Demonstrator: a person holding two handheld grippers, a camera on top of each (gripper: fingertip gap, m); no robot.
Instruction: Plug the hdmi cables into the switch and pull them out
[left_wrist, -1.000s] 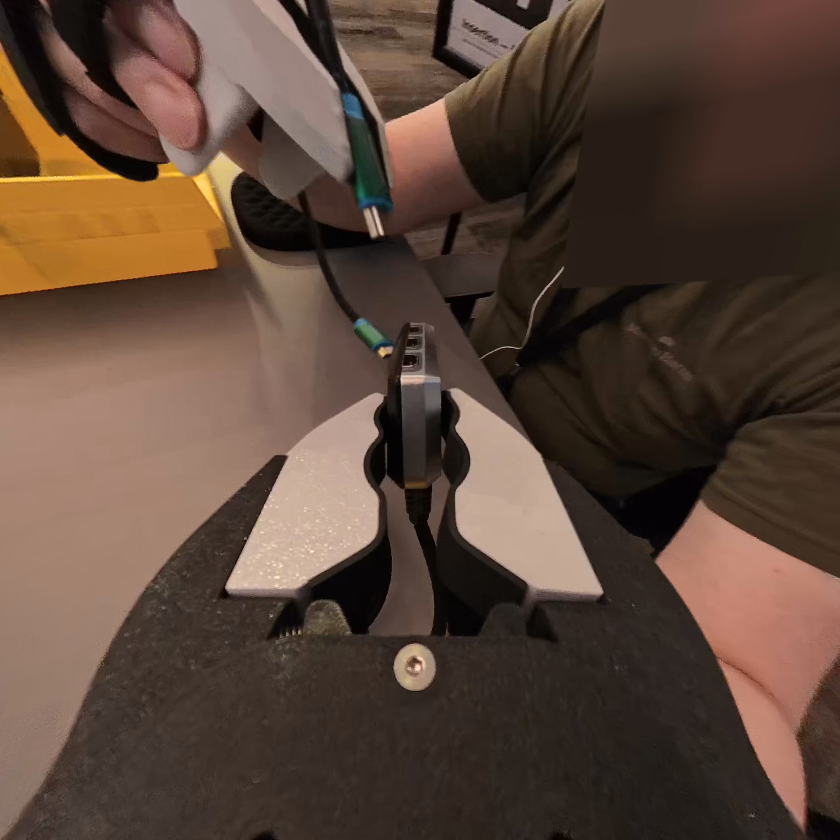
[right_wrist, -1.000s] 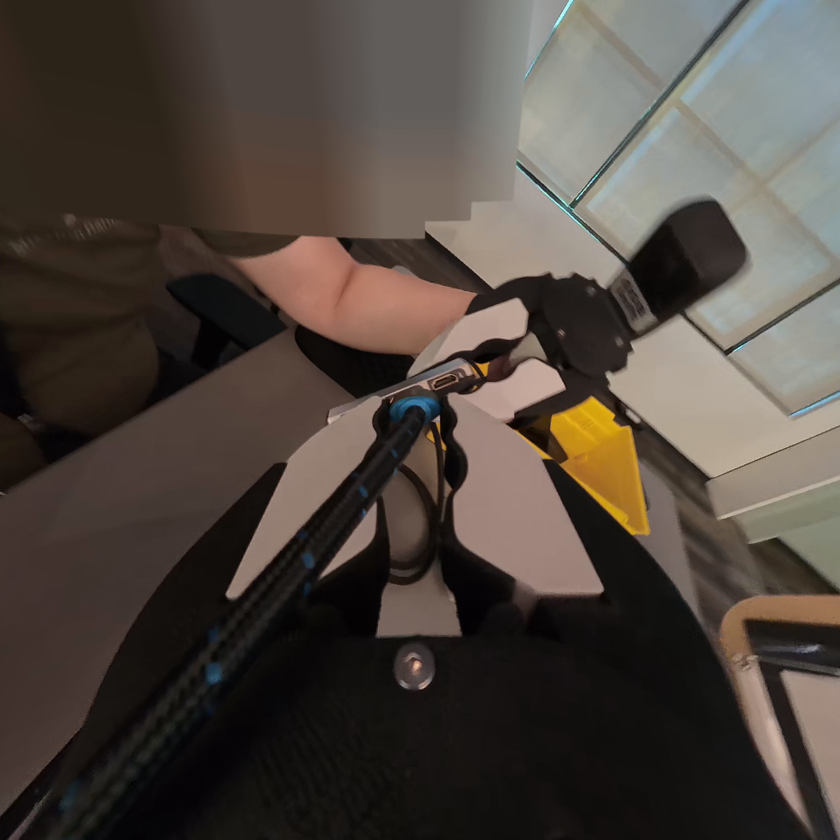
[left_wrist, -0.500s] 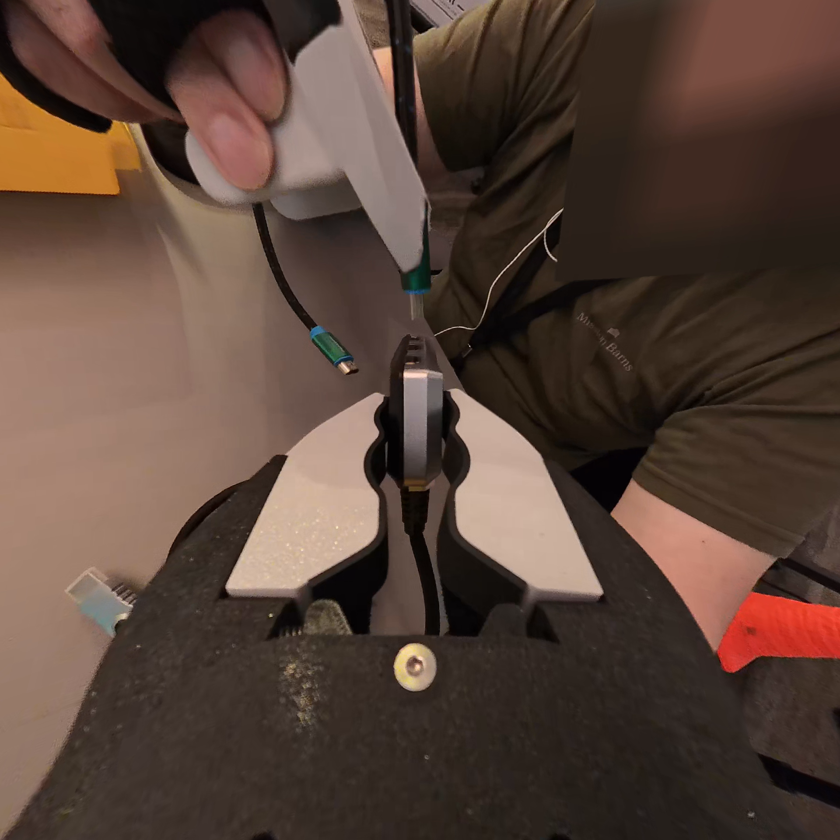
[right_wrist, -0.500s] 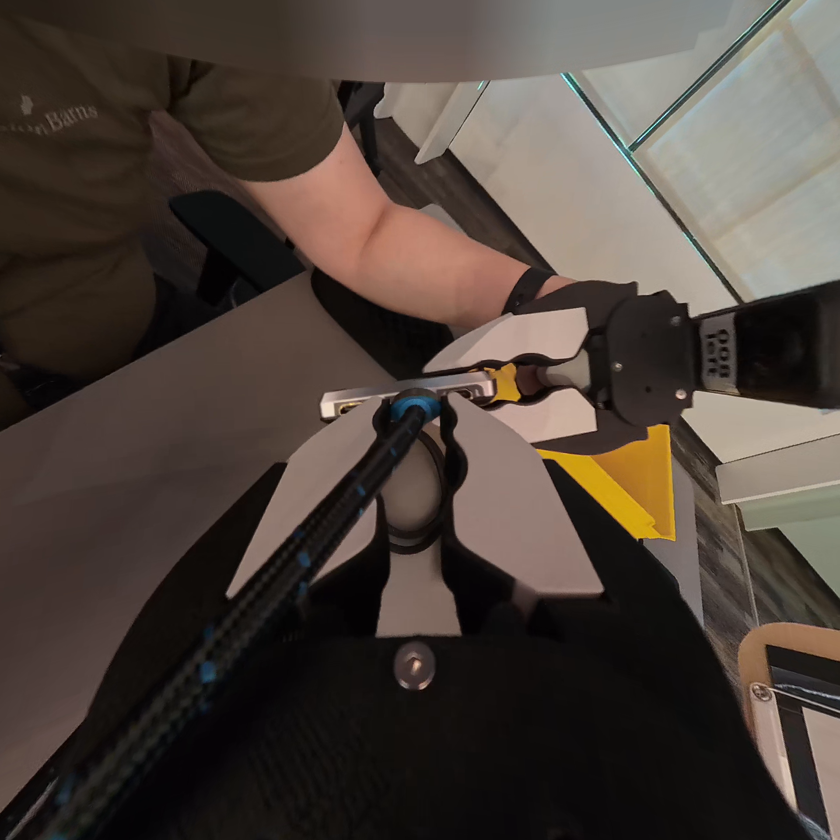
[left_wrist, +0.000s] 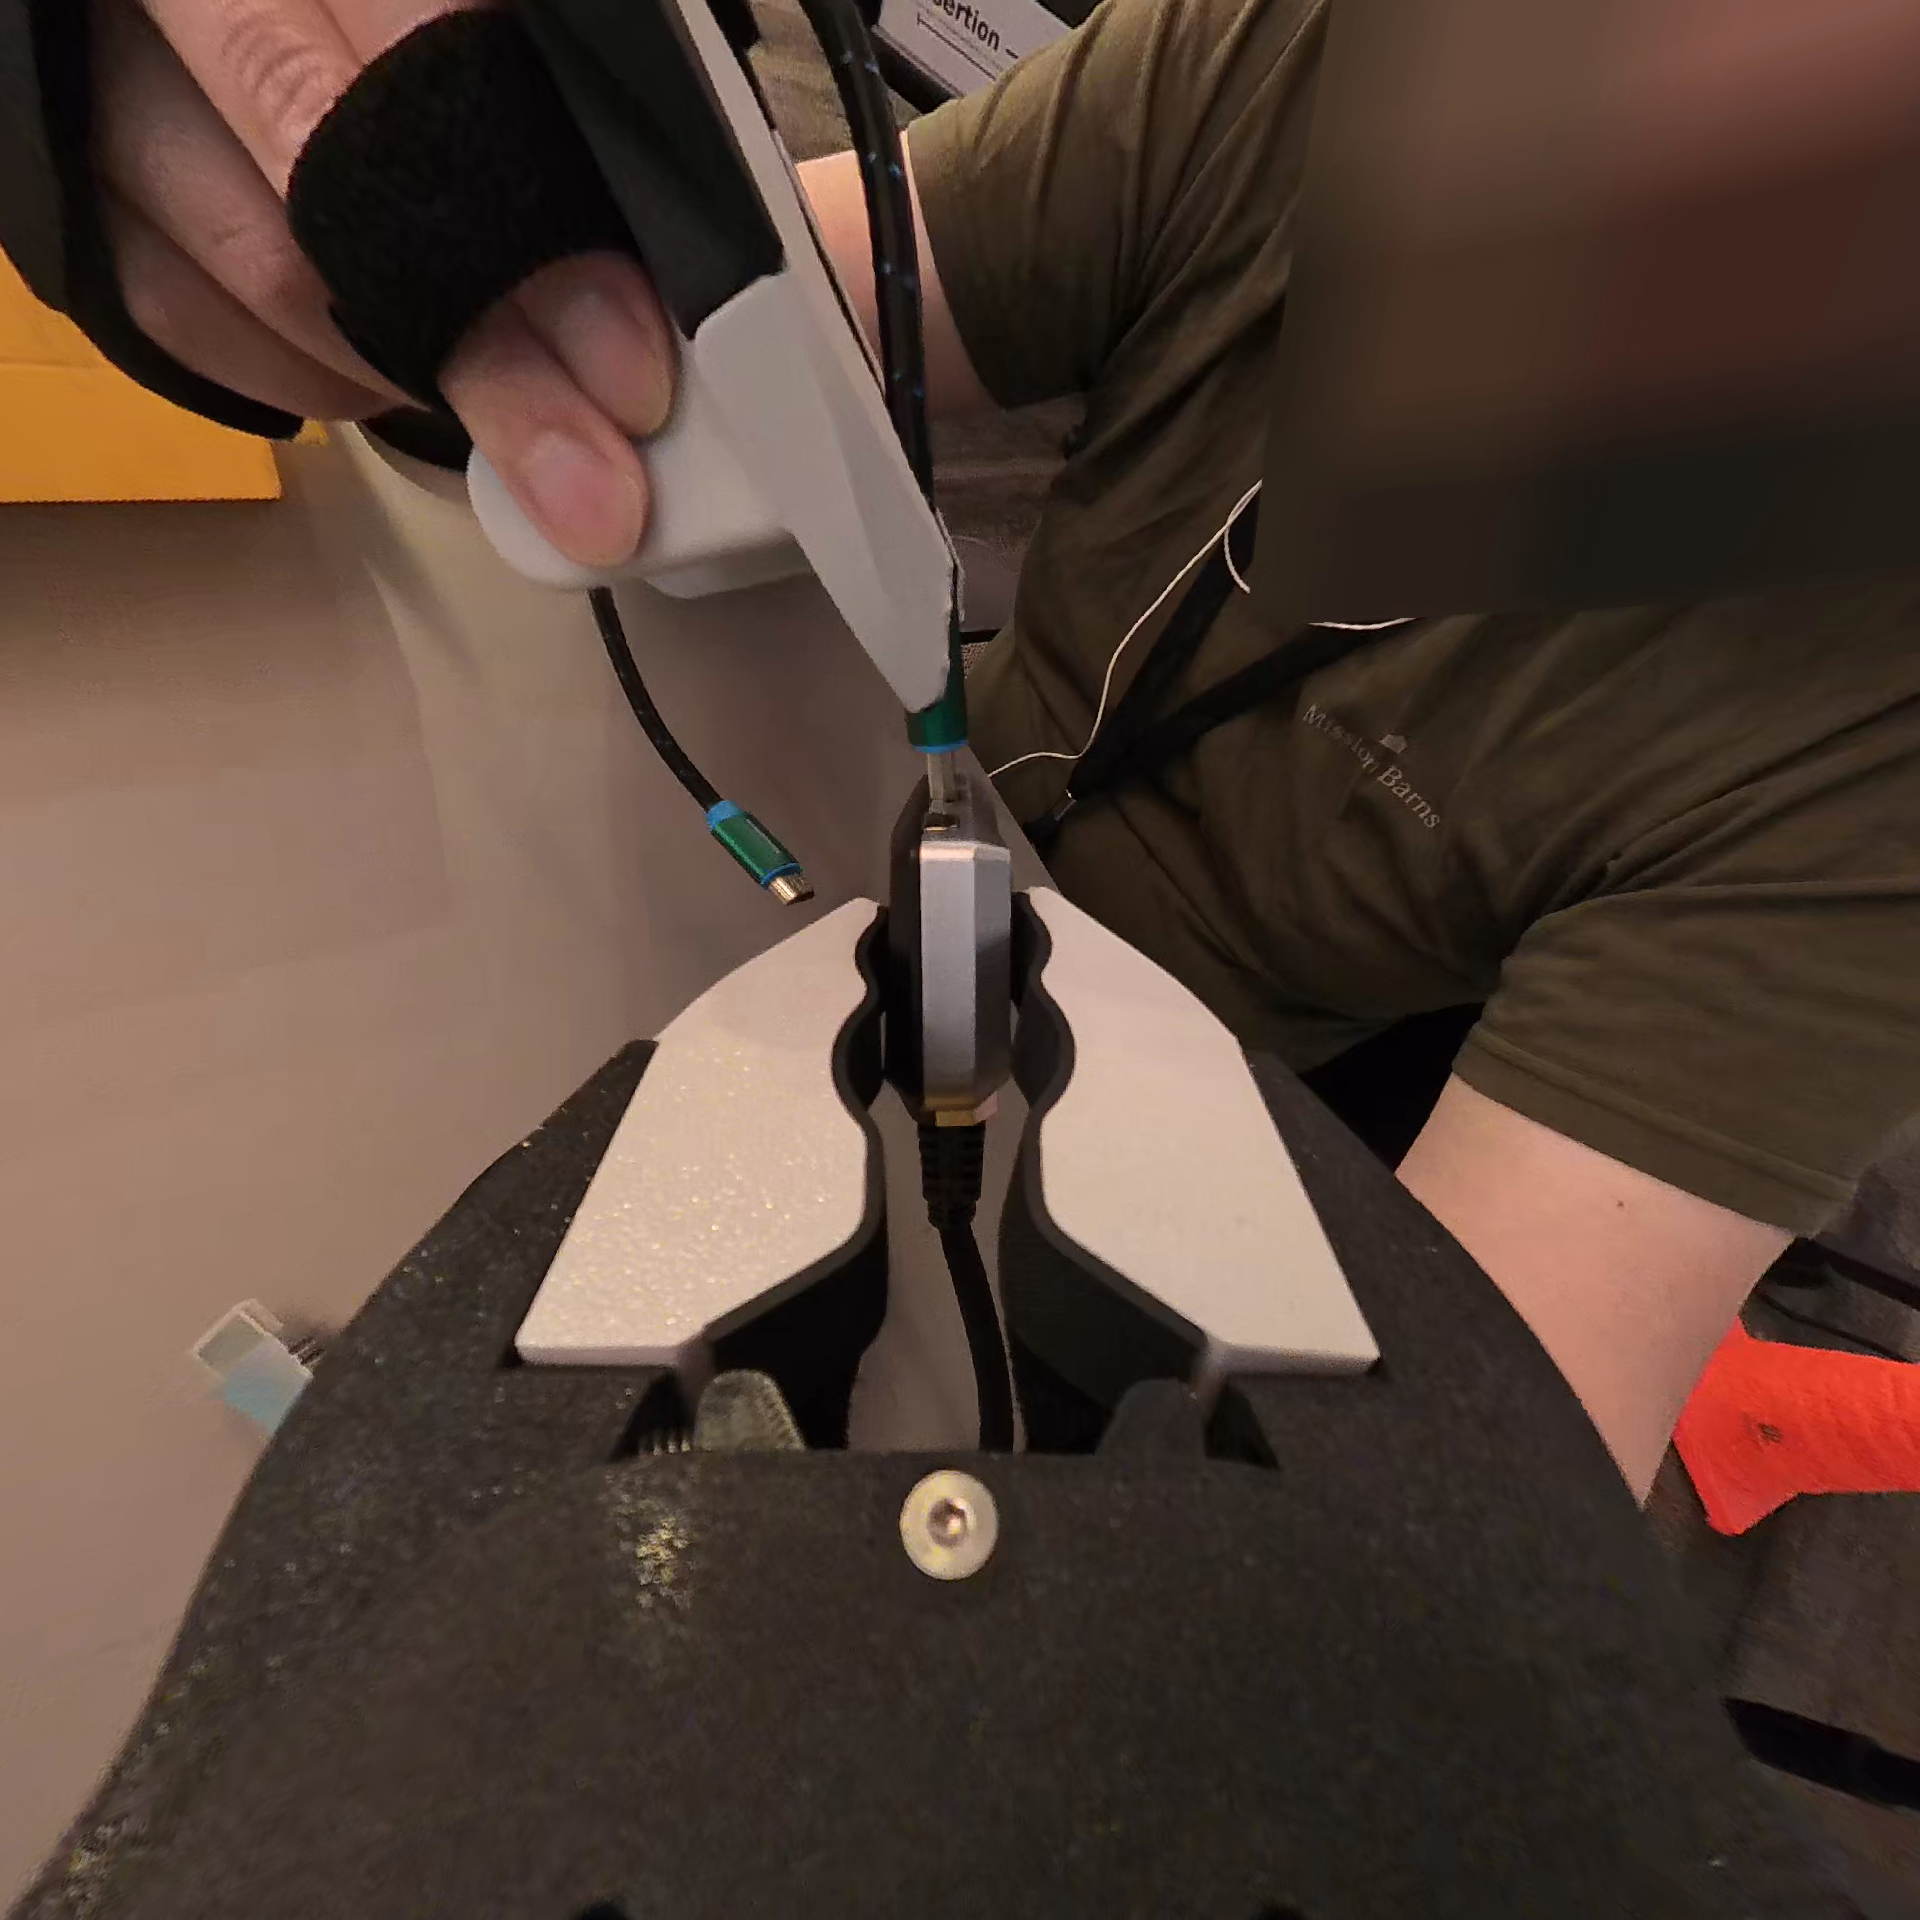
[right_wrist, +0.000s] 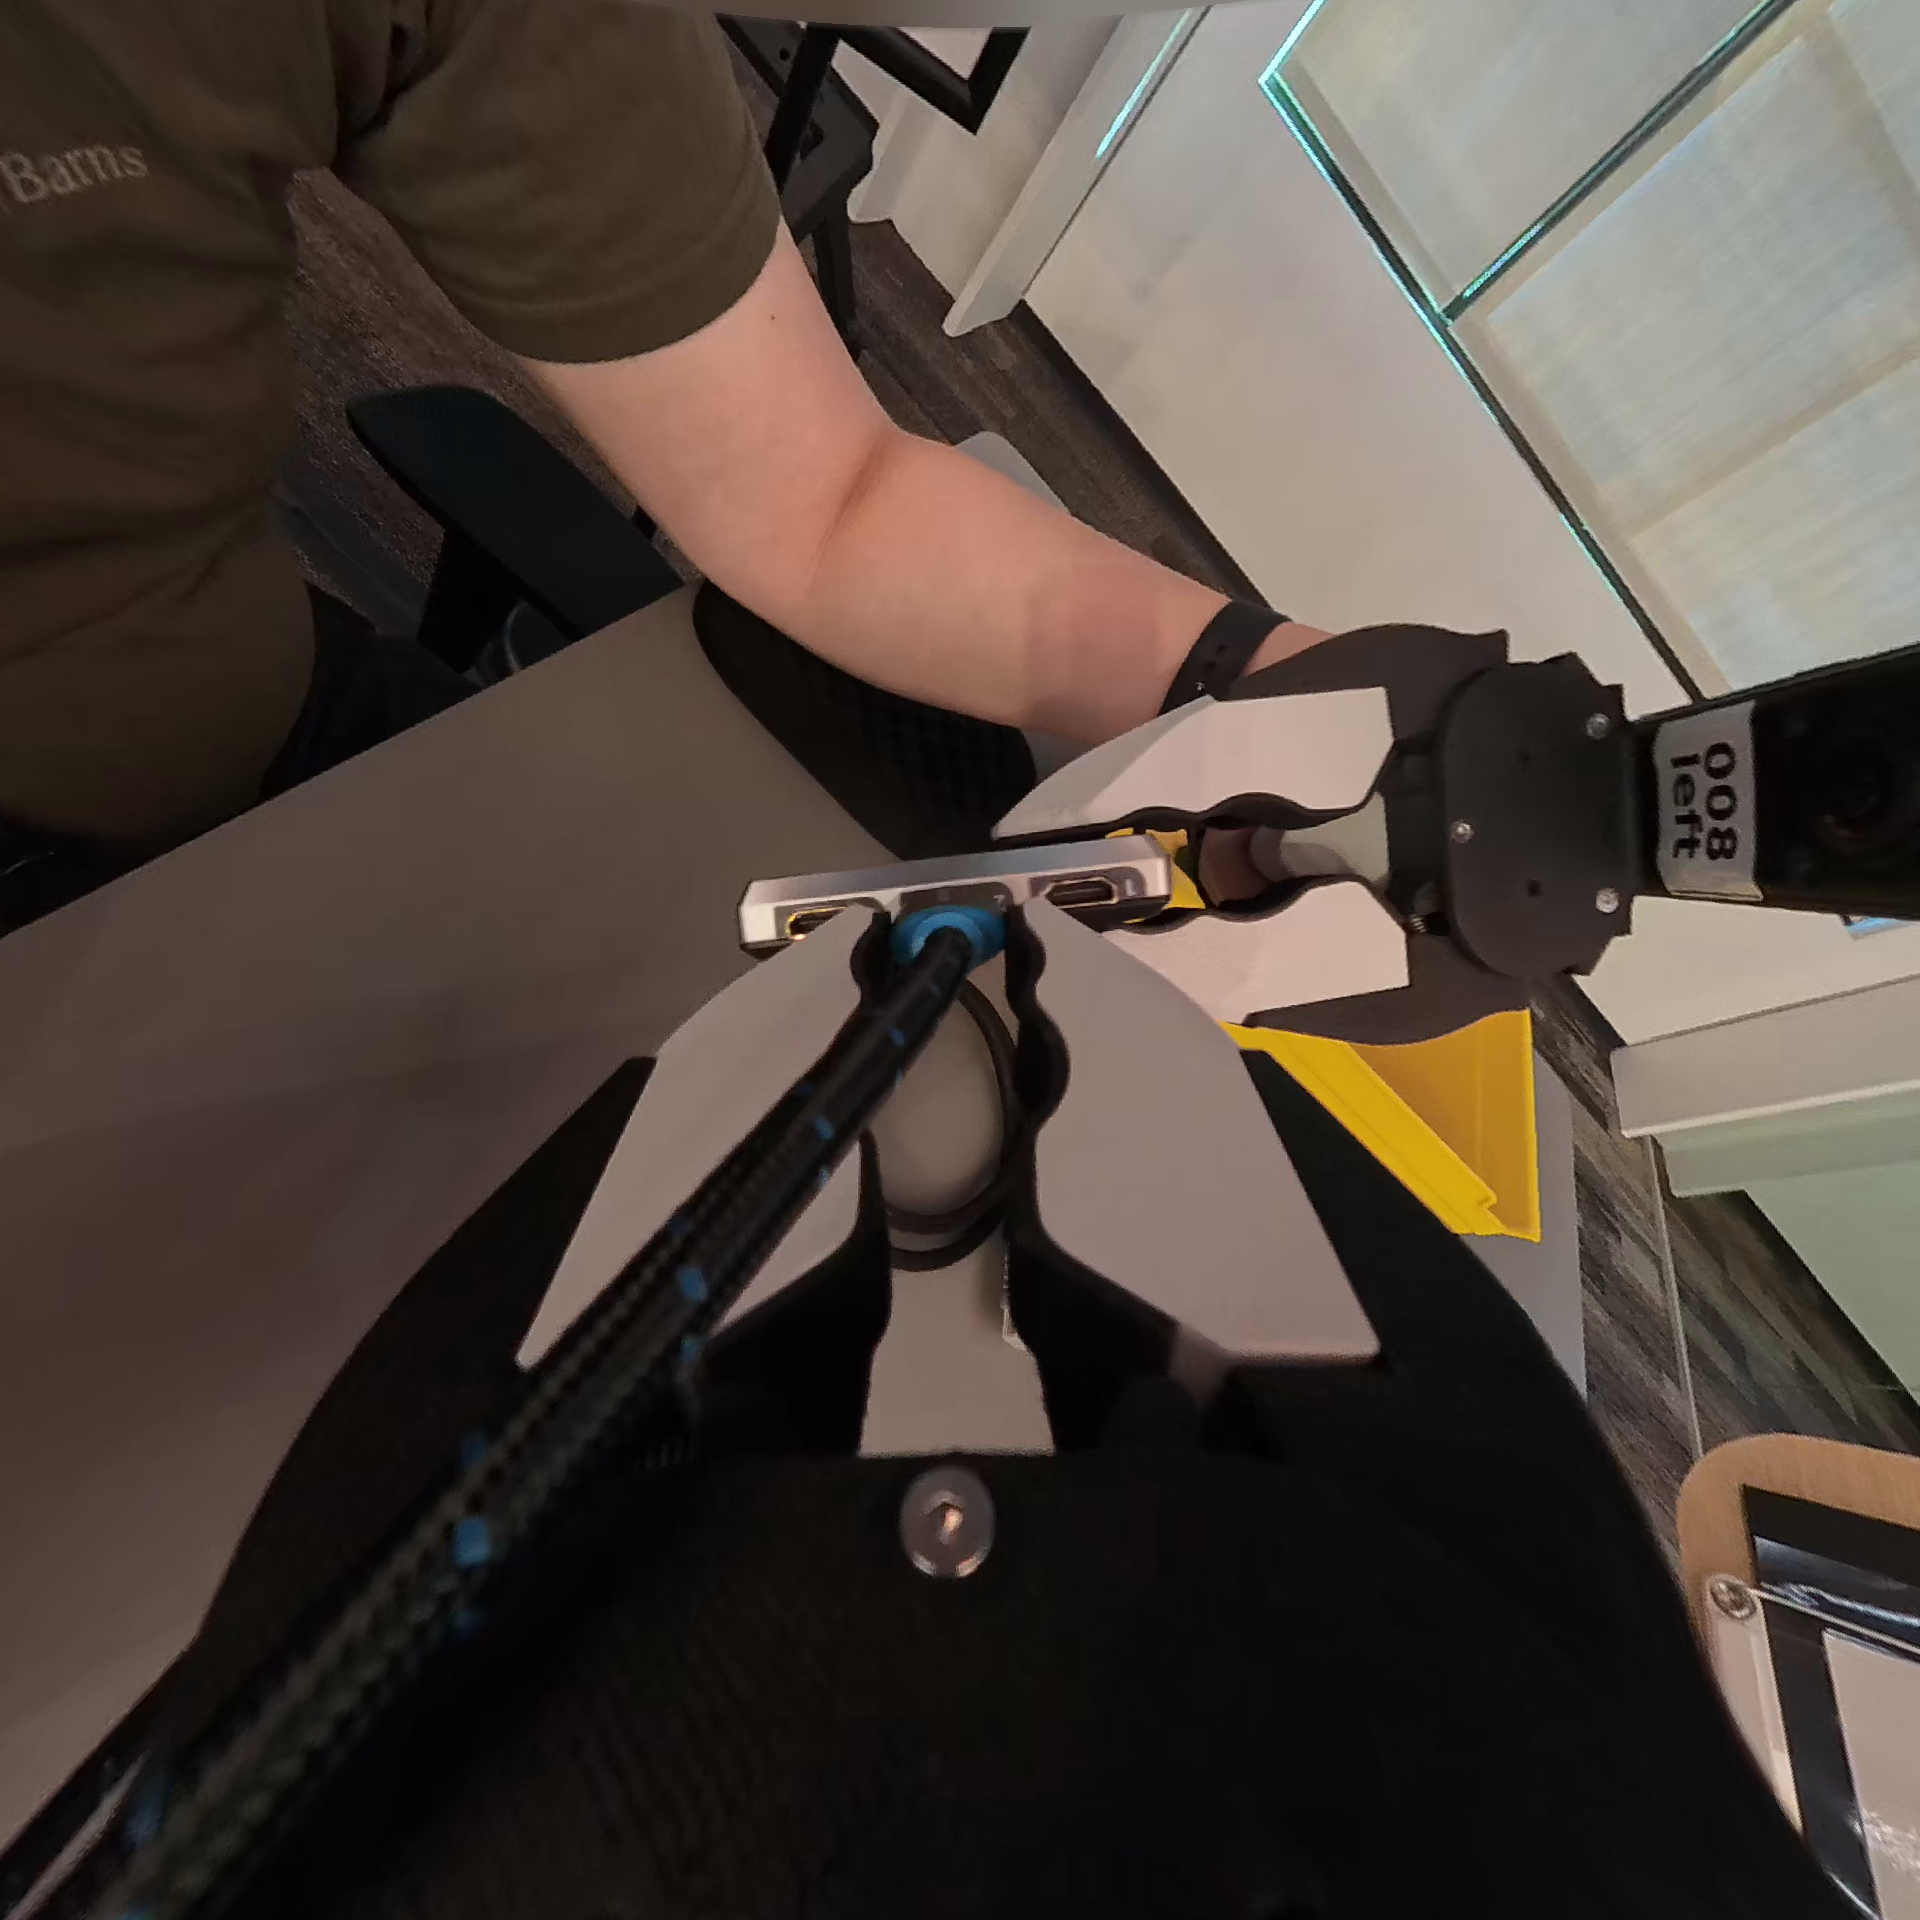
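My left gripper (left_wrist: 951, 925) is shut on the silver HDMI switch (left_wrist: 961, 977), held on edge above the table. The switch also shows in the right wrist view (right_wrist: 956, 891), with its row of ports facing me. My right gripper (right_wrist: 940, 930) is shut on a green-and-blue HDMI plug (left_wrist: 937, 722) of a black braided cable (right_wrist: 644, 1309). The plug's metal tip sits in the switch's middle port. The right gripper (left_wrist: 940, 717) comes down from above in the left wrist view. A second green plug (left_wrist: 753, 854) hangs loose left of the switch.
The grey table (left_wrist: 260, 831) lies below. A person in an olive shirt (left_wrist: 1455, 779) sits close on the right. A yellow bin (right_wrist: 1434, 1122) stands at the table's far side. A small clear-blue piece (left_wrist: 249, 1361) lies on the table. An orange object (left_wrist: 1808, 1444) shows at the right. The grippers are tip to tip, or close to it.
My right gripper has brought the plug down from well above the switch to its port, and the metal tip has entered the middle port. The left gripper has kept holding the switch.
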